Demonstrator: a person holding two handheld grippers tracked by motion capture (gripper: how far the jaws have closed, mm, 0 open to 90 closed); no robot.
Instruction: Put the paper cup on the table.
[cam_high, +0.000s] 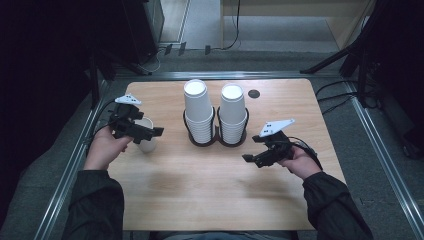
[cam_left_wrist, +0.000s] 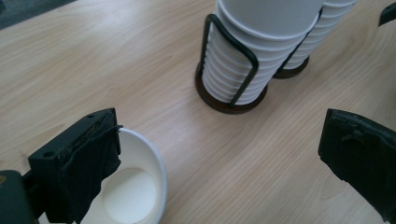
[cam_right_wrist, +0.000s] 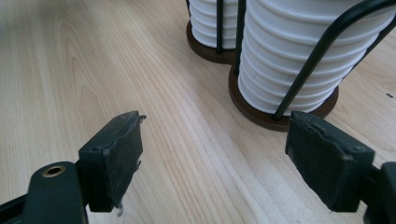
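Left hand-held gripper hovering at a single paper cup on the tabletop, jaws spread.

The left hand-held gripper is hanging over the left part of the tabletop with its jaws standing wide apart; in the left gripper view one jaw is sitting just at the cup's rim while the other is well off to the side, so nothing is being pinched. The cup is standing upright, mouth up, well to the left of two stacks of paper cups, which are sitting side by side in black wire holders near the far middle. The right hand-held gripper is hovering to the right of the stacks, its jaws also spread with only bare wood between them.
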